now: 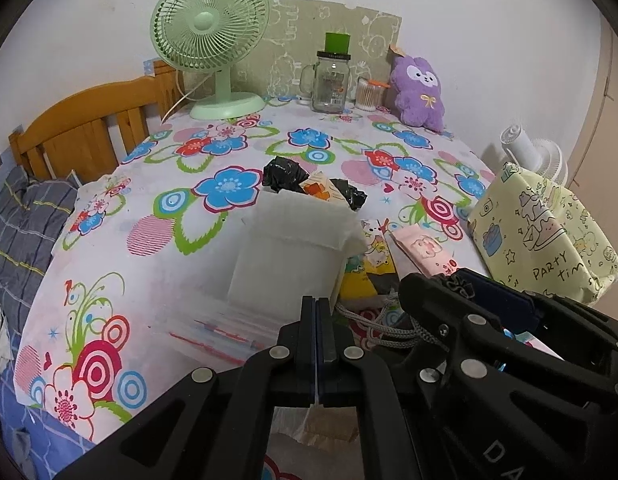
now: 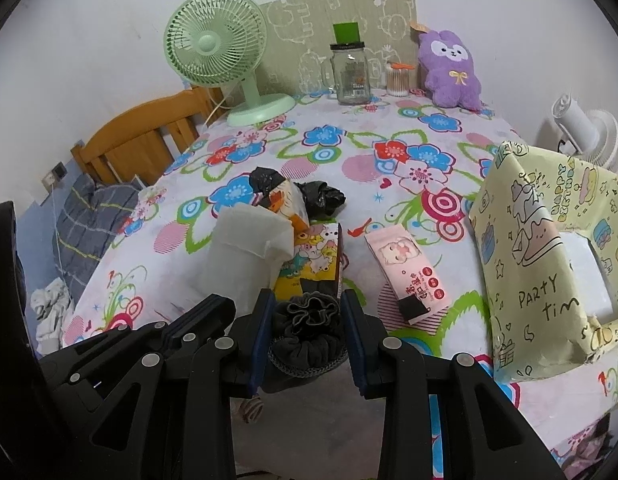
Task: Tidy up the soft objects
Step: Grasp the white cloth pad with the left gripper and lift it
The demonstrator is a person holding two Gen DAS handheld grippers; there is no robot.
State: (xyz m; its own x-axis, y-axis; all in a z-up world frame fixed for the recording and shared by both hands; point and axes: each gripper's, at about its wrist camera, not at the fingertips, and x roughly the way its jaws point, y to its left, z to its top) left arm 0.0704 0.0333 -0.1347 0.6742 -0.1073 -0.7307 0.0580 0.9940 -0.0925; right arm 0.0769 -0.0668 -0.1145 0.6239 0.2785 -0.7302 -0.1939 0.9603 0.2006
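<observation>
- right gripper (image 2: 307, 332) grips a dark drawstring pouch (image 2: 309, 328); left gripper (image 1: 317, 344) is pinched on a clear bag (image 1: 245, 332).
- next, judged: carry the pouch to the yellow party box (image 2: 537, 280).

- Tablecloth (image 2: 349, 152): white, blue/red flowers, green leaves.
- Fan (image 2: 217, 56), far left: pale green.
- Plush (image 2: 451, 68), far right: purple, yellow bow.
- Box (image 2: 529, 248), right: pale yellow, doodles.
- Packet (image 2: 405, 264): pink.
- Pouch (image 2: 309, 320), near: dark grey.

"PARTY tim" handwritten on the yellow wrapped box (image 2: 545, 264).
</observation>
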